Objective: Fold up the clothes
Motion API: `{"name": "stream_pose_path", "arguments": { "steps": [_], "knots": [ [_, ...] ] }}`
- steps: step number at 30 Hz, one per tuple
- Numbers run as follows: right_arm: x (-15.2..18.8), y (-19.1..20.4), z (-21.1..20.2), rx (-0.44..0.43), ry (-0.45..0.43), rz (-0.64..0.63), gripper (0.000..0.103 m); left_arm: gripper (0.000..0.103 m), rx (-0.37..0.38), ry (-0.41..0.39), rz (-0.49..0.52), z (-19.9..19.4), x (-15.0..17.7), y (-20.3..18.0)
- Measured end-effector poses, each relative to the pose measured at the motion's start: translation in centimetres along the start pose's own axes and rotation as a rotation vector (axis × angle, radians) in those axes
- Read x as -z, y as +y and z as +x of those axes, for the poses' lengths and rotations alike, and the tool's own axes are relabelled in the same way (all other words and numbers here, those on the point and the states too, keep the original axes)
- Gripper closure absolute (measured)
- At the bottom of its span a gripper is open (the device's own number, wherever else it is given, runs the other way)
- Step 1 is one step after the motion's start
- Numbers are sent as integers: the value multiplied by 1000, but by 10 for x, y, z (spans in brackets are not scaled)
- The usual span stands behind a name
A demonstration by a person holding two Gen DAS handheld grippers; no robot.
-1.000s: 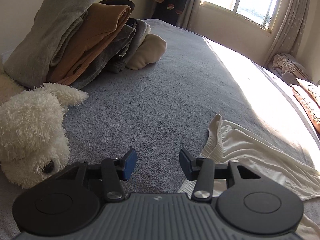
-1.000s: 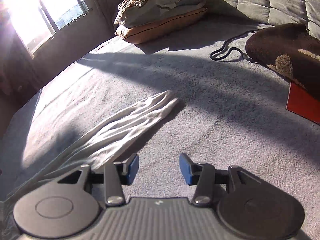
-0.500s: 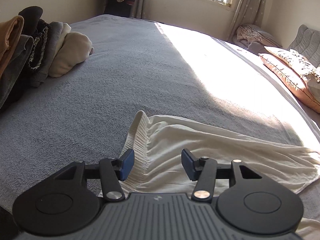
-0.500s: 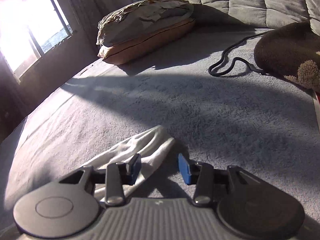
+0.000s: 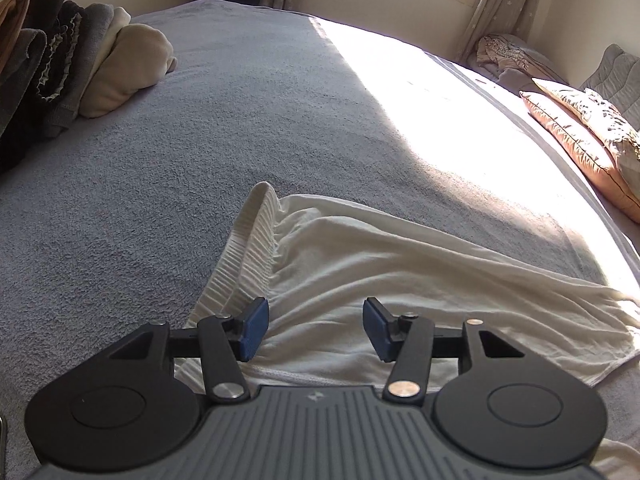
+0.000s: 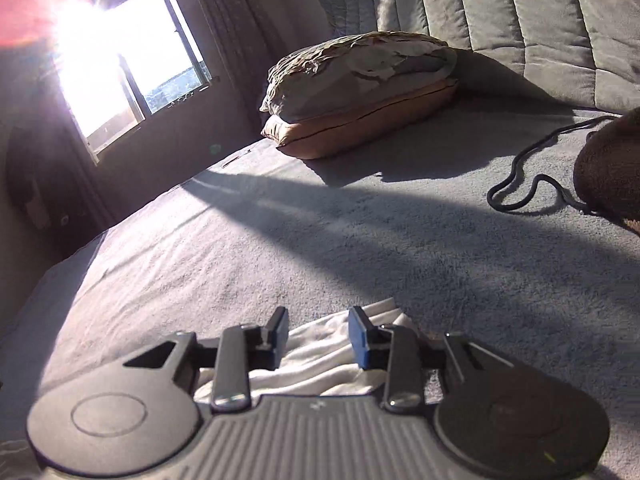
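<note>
White garment (image 5: 360,264): ribbed band, rumpled | left claw (image 5: 316,330) agape | right claw (image 6: 318,338) narrowing, seemingly ungripped

No readable text, labels or numbers anywhere.

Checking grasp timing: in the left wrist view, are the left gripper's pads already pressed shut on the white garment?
No, the left gripper stands open above the white garment, pads apart.
</note>
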State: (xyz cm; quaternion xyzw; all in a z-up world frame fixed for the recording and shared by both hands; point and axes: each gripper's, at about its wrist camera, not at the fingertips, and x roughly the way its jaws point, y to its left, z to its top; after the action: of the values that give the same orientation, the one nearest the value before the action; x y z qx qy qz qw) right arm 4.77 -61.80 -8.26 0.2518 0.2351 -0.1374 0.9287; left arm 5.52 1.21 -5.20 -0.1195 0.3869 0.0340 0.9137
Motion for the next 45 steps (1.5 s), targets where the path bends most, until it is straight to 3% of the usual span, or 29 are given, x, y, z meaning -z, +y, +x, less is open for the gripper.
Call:
{"name": "stream_pose_path", "arguments": {
  "steps": [2, 4, 5, 12, 17, 22, 26, 30, 37, 40, 45],
  "knots": [
    [-1, -21, 3, 64, 21, 61, 75, 48, 3, 0, -4, 1, 0, 0],
    [2, -34, 10, 110, 50, 72, 90, 48, 4, 2, -9, 4, -1, 0],
    [3, -35, 11, 114, 47, 69, 93, 48, 4, 2, -12, 6, -2, -1],
    [15, -9, 24, 28, 49, -8, 92, 47, 41, -14, -85, 19, -8, 10],
    [15, -17, 22, -90, 36, 119, 87, 46, 42, -11, -61, 17, -11, 9],
    [15, -12, 21, -90, 33, 106, 84, 46, 36, -7, -53, 16, -11, 9],
    [15, 4, 17, -101, 14, 34, 84, 46, 23, -6, -38, 17, -10, 6],
    [22, 21, 23, -55, 42, -94, 84, 46, 18, -7, -26, 18, -9, 5],
    [25, 28, 23, -34, 29, -148, 91, 46, 16, -10, -22, 19, -8, 5],
    [25, 22, 21, -48, 26, -116, 91, 45, 20, -9, -26, 20, -8, 6],
    [20, -15, 22, -129, 28, 134, 88, 45, 37, -12, -50, 23, -12, 11]
  ]
}}
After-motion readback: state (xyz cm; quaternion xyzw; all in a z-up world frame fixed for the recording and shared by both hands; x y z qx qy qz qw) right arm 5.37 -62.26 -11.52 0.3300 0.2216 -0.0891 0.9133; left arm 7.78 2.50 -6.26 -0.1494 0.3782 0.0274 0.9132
